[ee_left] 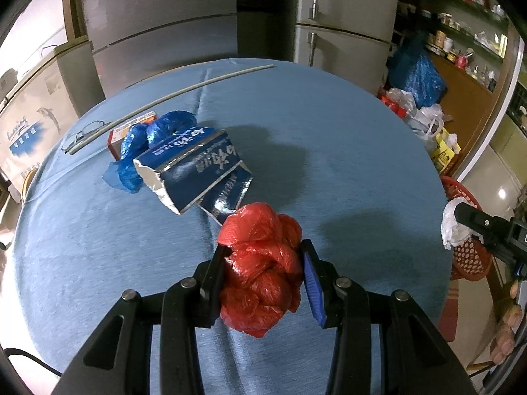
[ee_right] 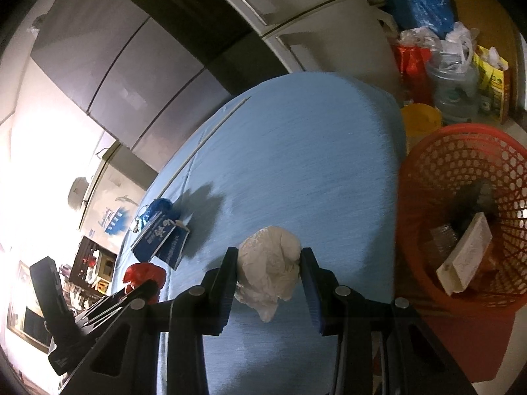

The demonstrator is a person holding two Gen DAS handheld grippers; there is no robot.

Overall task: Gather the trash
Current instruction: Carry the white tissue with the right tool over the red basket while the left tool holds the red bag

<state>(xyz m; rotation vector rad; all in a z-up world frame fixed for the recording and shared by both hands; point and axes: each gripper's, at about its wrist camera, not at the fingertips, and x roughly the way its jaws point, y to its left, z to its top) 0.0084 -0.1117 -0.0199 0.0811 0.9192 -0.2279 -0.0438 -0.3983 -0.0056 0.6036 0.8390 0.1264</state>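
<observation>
My left gripper (ee_left: 262,273) is shut on a crumpled red plastic bag (ee_left: 263,263), held over the blue table (ee_left: 346,171). It shows in the right wrist view (ee_right: 145,275) at lower left. My right gripper (ee_right: 268,275) is shut on a crumpled white tissue wad (ee_right: 270,271), near the table's right edge; the wad also shows in the left wrist view (ee_left: 453,227). A torn blue carton (ee_left: 197,172) and a blue plastic bag (ee_left: 148,138) lie on the table's far left. A red mesh basket (ee_right: 461,210) stands right of the table, holding trash.
A small red-and-white box (ee_left: 117,136), glasses (ee_left: 84,133) and a long thin rod (ee_left: 171,93) lie at the table's far left. Grey fridges (ee_left: 164,26) stand behind. Bags and bottles (ee_right: 444,65) crowd the floor beyond the basket, beside a yellow bin (ee_right: 420,121).
</observation>
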